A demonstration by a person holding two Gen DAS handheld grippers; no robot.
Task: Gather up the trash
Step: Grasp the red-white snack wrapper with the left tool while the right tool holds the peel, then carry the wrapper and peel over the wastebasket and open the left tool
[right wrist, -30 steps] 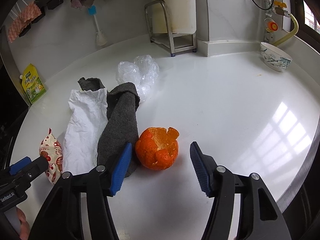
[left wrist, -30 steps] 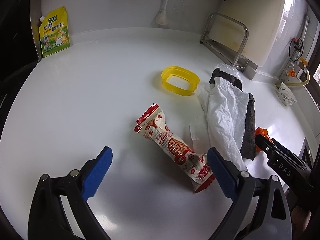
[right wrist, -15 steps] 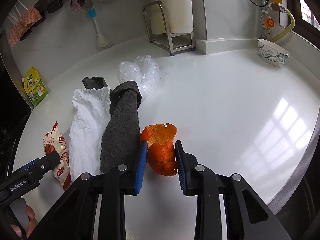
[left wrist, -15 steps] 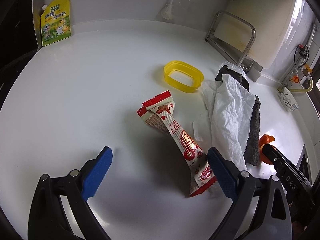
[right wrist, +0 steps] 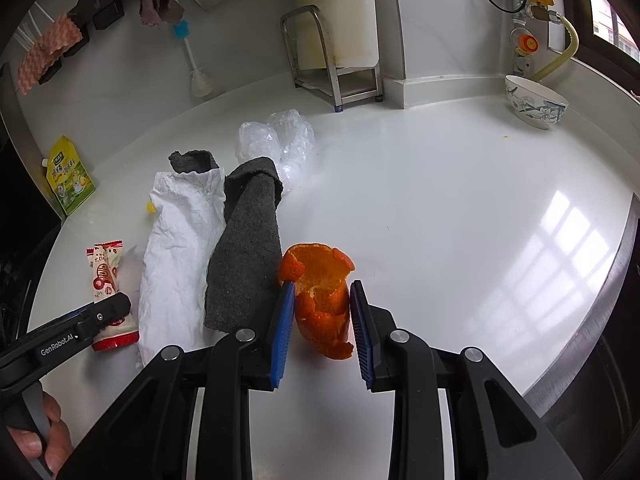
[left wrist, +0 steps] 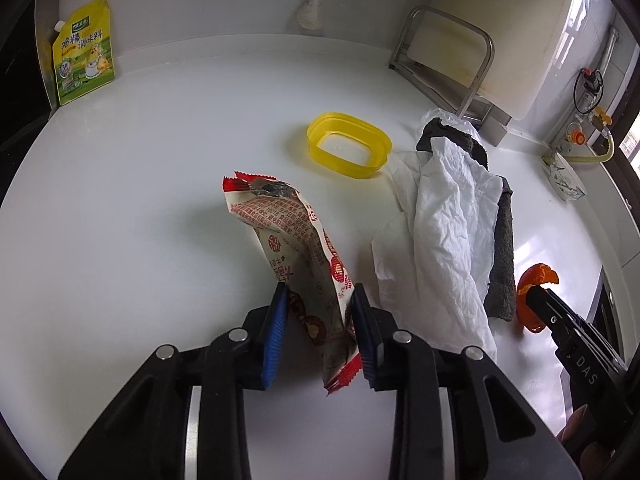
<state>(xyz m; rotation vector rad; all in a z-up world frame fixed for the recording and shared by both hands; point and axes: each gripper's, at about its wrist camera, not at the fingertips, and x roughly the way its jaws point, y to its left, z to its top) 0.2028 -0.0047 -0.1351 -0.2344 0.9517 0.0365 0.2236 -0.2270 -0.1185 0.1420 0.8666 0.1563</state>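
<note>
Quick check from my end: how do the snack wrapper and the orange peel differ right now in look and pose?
The snack wrapper is a long, flat red-and-white printed packet, lifted at an angle; the orange peel is a short, plain orange hollow cup standing upright. The wrapper is pinched near its lower end, most of it sticking out past the left hand-held gripper; the peel sits squeezed between the fingers of the right hand-held gripper. Both are gripped.

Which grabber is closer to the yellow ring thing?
Left. The left gripper, clamped on the snack wrapper, has the yellow ring just ahead. The right gripper, squeezing the orange peel, sits beyond the white paper and grey cloth.
</note>
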